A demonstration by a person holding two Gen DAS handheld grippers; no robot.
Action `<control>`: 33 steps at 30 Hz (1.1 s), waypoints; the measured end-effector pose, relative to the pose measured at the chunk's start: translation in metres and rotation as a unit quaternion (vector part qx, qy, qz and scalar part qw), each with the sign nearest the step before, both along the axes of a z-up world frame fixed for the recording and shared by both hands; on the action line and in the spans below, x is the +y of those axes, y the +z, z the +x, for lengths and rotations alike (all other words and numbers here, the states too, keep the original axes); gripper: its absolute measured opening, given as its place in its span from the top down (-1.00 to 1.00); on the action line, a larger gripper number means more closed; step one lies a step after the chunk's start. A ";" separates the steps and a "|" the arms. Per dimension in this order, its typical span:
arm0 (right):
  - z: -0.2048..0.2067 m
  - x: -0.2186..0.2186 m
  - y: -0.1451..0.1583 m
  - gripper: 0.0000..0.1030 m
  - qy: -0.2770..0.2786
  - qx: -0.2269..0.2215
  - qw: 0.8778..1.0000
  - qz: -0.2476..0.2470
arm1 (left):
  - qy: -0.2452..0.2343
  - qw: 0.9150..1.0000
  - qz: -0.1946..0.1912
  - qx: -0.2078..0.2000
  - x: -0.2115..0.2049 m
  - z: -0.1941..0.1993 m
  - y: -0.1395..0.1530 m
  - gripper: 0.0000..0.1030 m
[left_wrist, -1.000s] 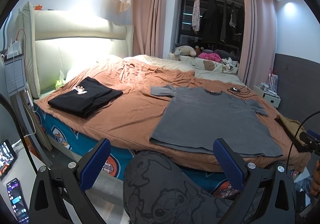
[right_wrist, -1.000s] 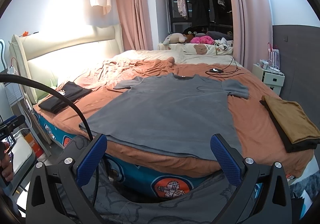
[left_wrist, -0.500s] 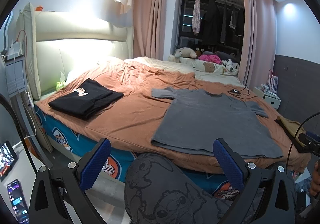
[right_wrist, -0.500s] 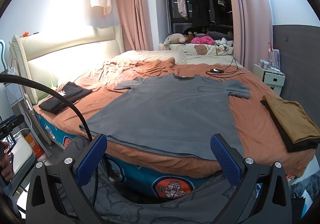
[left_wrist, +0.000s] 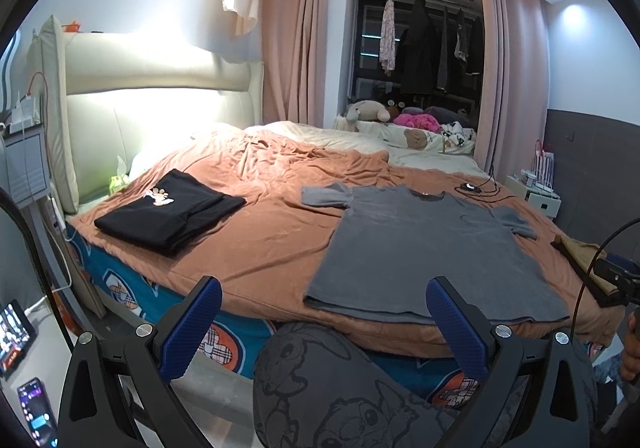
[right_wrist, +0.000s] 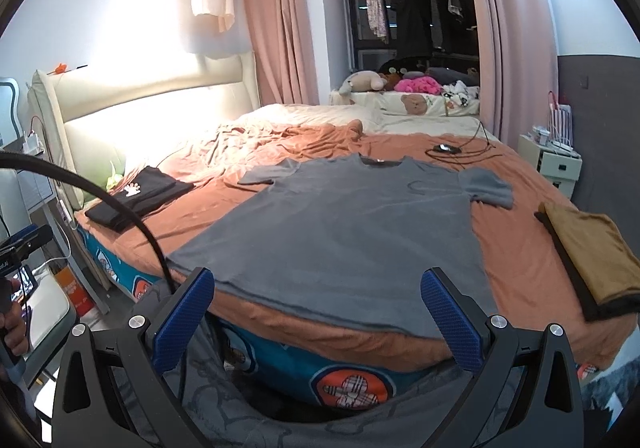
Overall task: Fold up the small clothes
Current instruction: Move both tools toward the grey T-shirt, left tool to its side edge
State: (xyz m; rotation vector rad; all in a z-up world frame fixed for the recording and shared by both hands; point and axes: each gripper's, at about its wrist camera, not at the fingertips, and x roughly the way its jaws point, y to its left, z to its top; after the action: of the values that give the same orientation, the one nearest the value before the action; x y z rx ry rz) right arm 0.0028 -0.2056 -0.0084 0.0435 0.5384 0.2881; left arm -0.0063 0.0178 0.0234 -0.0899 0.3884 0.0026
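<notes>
A grey T-shirt lies spread flat on the orange bedspread, hem at the near edge, collar far; it also shows in the right wrist view. A folded black garment with a white print lies to its left. A folded mustard garment on a dark one lies at the right. My left gripper is open and empty, held off the bed before the shirt's hem. My right gripper is open and empty, just short of the hem.
A phone with cables lies beyond the shirt's collar. A white nightstand stands at the right, a padded headboard at the left. The person's patterned grey knee is below the left gripper. Plush toys line the far end.
The left wrist view has drawn back and lifted slightly, so the bed sits a little lower and farther. The right view is almost unchanged. Both grippers stay open.
</notes>
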 end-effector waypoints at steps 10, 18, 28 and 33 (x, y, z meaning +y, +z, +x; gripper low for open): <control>0.040 0.006 0.003 -1.00 -0.007 -0.002 1.000 0.000 | -0.006 1.000 -0.006 -0.012 0.009 0.027 0.011 -0.99; 0.072 0.018 -0.002 -1.00 -0.005 0.007 1.000 -0.006 | -0.009 1.000 -0.006 0.001 0.011 0.059 0.008 -0.99; 0.129 0.028 -0.002 -1.00 -0.007 0.022 1.000 -0.002 | -0.011 1.000 -0.009 0.022 0.019 0.118 0.013 -0.99; 0.160 0.029 -0.004 -1.00 -0.012 0.040 0.999 0.002 | -0.011 0.999 -0.008 0.041 0.023 0.150 0.019 -0.99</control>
State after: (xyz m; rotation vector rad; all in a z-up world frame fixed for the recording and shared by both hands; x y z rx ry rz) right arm 0.1626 -0.1765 -0.0121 0.0649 0.6172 0.2653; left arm 0.1437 0.0408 0.0420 -0.1018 0.4721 -0.0195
